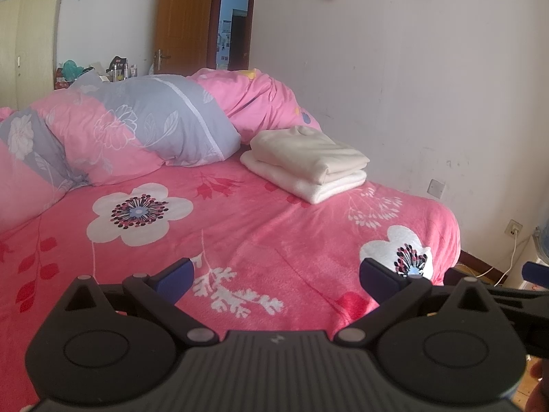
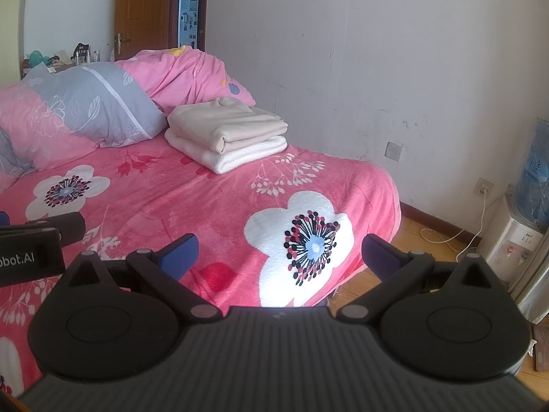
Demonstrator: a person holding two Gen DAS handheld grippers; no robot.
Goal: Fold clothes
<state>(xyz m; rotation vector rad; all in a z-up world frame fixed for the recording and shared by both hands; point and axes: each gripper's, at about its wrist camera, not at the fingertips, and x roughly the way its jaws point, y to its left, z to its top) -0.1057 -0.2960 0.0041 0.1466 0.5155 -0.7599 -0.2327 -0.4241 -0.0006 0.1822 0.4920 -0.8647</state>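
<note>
- Left wrist view: the left gripper (image 1: 276, 276) hovers over the pink floral fleece bedspread (image 1: 240, 226) with its blue-padded fingers (image 1: 175, 279) spread wide and nothing between them.
- Two garments sit stacked near the far right side of the bed, just beside the wall: a folded beige cloth garment (image 1: 308, 151) rests squarely on a folded white fleece garment (image 1: 308, 183).
- Both look neatly squared, edges roughly aligned, so I judge those two folds finished.
- Behind the stack lie a grey-and-pink flowered pillow (image 1: 144, 127) and a crumpled pink quilt (image 1: 260, 99); these are bedding, not the clothes in hand.
- The open stretch of bedspread in front of the fingers carries no unfolded garment.
- Right wrist view: the right gripper (image 2: 279, 257) hangs over the near corner of the bed, its blue-padded fingers (image 2: 180, 255) likewise released and empty.
- The same stack shows well apart from the fingers, beige piece (image 2: 226, 125) on top of the white one (image 2: 233, 154), undisturbed and tidy.
- Part of the left gripper's black body shows at the left edge, level with this one.
- A white water dispenser with a blue bottle (image 2: 528, 206) stands on the wooden floor to the right, clear of the work.
- Judgement: as far as these views reach, the folding seems done or paused between items; any further clothes lie out of sight.
</note>
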